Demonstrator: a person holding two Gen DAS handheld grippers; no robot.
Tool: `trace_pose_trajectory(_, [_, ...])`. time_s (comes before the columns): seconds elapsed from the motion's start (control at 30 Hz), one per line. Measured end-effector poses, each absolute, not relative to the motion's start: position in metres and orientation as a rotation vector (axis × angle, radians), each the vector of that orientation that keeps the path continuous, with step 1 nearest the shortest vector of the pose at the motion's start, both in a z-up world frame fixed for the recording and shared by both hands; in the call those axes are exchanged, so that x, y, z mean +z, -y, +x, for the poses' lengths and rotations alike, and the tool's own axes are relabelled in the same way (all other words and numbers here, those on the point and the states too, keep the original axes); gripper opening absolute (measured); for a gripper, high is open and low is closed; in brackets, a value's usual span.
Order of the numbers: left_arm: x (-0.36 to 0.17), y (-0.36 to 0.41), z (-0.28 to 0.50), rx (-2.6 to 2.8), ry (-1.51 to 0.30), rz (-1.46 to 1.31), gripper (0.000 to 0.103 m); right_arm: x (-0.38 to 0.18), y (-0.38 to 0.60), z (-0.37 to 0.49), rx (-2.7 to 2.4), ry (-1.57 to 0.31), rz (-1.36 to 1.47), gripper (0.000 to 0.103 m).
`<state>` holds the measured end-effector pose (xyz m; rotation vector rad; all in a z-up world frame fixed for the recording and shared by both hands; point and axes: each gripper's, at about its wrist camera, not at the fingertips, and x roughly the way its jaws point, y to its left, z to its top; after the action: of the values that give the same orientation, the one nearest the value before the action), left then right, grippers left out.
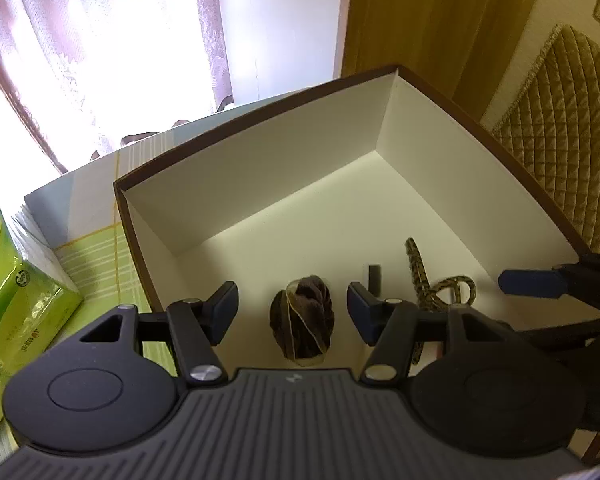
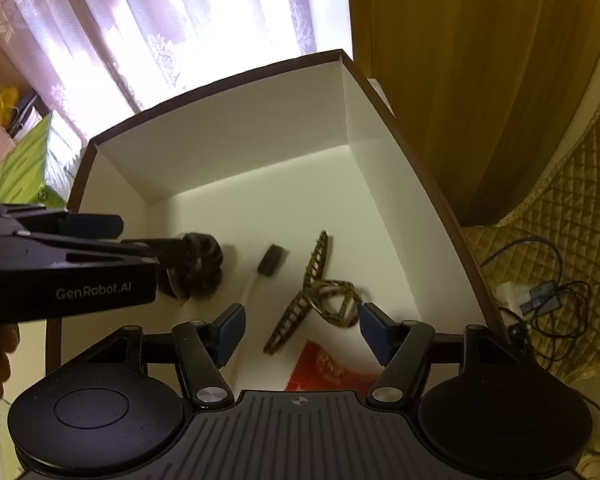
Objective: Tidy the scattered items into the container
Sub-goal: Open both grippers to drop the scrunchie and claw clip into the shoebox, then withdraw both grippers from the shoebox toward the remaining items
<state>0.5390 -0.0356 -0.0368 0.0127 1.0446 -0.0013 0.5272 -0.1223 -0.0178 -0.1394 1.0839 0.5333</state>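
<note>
Over the open box both of your claws hover with nothing in them: the left claw is spread wide above the dark scrunchie, and the right claw is spread just as wide above the patterned hair clip. Neither pad touches anything.

My reading is that you are at the release end of a drop-off, with the scrunchie lying loose on the box floor and the left claw directly over it. What the next move calls for is lifting both claws clear of the box walls and looking for whatever remains outside (neither view shows a loose item on the worktop from here, so I cannot tell whether anything is left). Mind that the two claws are close together over the box; take them out one at a time.

Counted inside the box: one scrunchie, one hair clip, one small dark block with a pale stick running from it (too small to name with confidence), and one red packet near the front wall. That makes four items in all. Beside the box on the left stand green cartons; they look stacked, not scattered.
</note>
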Motion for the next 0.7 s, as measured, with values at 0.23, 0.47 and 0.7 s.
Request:
trace_pose_trajectory(0.23, [-0.030,0.039,0.523,-0.013,-1.040,0.010,0.075,-0.006,0.133,0.507,0.557,-1.066,-0.132,0.096])
trace_pose_trajectory(0.47, [-0.019,0.046,0.507,-0.021,-1.021,0.022,0.086,0.006,0.144,0.488,0.561,-1.054,-0.140,0.096])
trace_pose_trajectory(0.7, [-0.001,0.053,0.482,-0.017,-0.993,0.018,0.091,0.019,0.155,0.470,0.562,-1.015,-0.162,0.096])
